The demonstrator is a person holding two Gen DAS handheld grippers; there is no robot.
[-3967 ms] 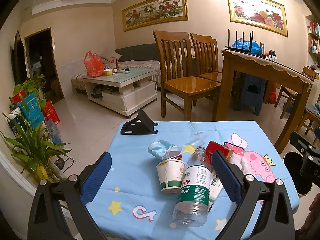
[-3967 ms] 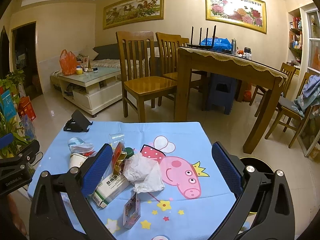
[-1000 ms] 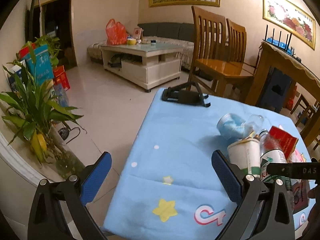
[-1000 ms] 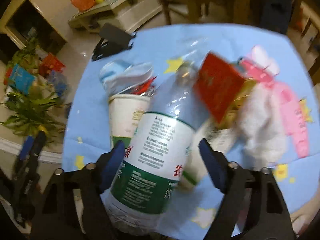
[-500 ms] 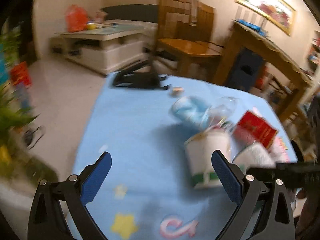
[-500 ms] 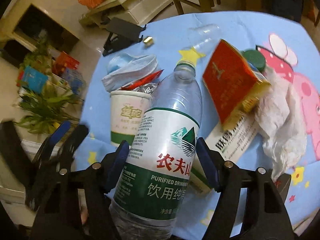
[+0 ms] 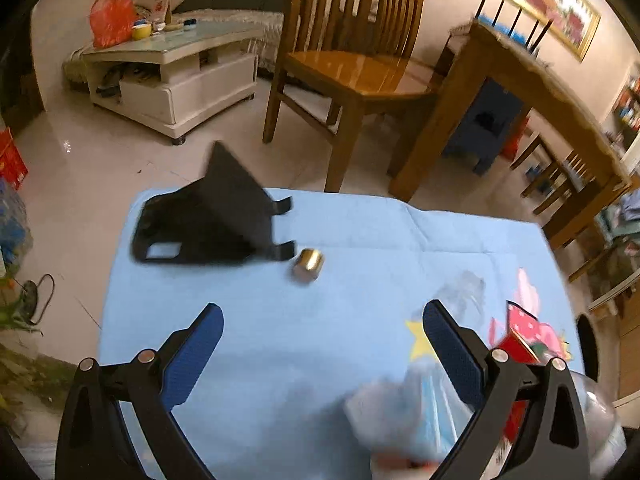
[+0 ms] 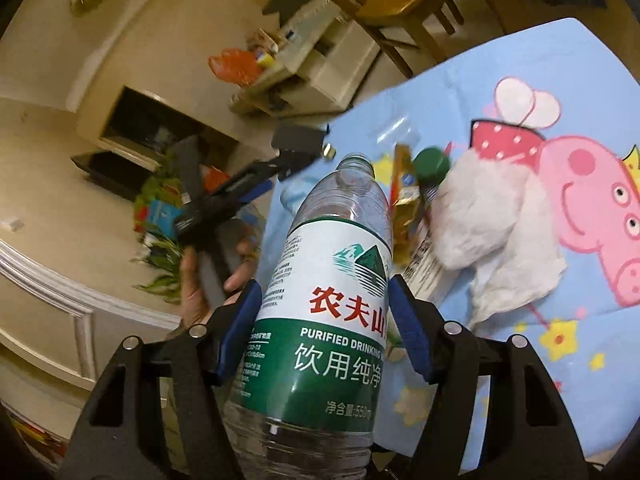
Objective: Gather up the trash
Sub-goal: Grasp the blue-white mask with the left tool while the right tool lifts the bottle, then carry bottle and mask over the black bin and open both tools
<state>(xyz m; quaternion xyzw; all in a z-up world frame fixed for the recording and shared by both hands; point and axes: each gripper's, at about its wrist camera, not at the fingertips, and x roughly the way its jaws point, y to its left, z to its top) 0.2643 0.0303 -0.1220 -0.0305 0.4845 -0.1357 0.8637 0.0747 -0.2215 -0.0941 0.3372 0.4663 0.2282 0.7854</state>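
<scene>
Right wrist view: right gripper is clamped across the label of the uncapped water bottle, neck pointing away along the fingers, lifted off the blue tablecloth, while left gripper hangs spread, nearer the mask.

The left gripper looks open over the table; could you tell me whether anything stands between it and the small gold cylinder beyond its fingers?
Nothing visible does. The left gripper is open, and only bare blue tablecloth lies between its fingertips and the gold cylinder. The black stand sits just beside the cylinder, to its left, not in the path.
</scene>
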